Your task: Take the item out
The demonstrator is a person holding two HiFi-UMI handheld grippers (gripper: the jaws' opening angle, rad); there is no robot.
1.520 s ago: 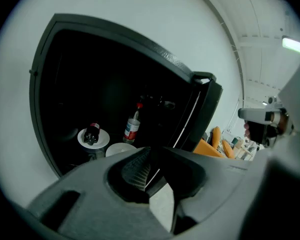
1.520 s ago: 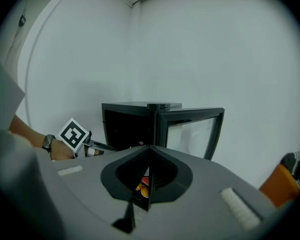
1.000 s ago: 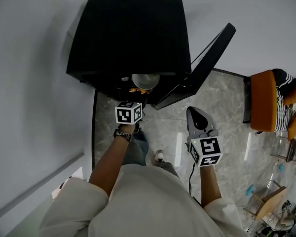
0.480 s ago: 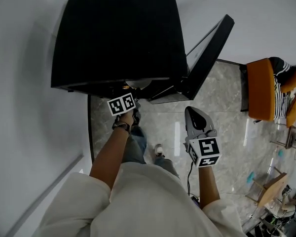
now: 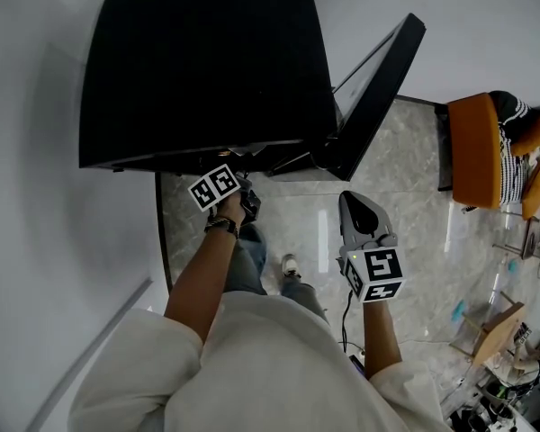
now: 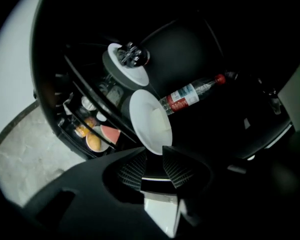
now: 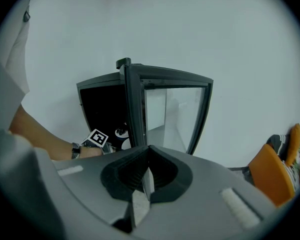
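A white plate [image 6: 150,121] stands tilted on a shelf inside the black cabinet [image 5: 207,70]. My left gripper [image 6: 157,156] reaches in under the cabinet top. Its jaws are closing, with the plate's lower rim just between the pads; I see no pad pressing on it. In the head view only its marker cube [image 5: 214,187] and my wrist show. My right gripper [image 5: 360,210] hangs shut and holds nothing, in front of the open glass door [image 5: 373,88].
A bottle with a red cap [image 6: 190,91] lies behind the plate. A second plate with dark fruit [image 6: 127,64] sits higher up. Dishes of orange and red fruit [image 6: 97,139] fill a lower shelf. An orange chair [image 5: 481,151] stands at the right on the marble floor.
My left gripper has pushed further into the cabinet, and the white plate no longer shows in the head view. The right gripper has stayed where it was.
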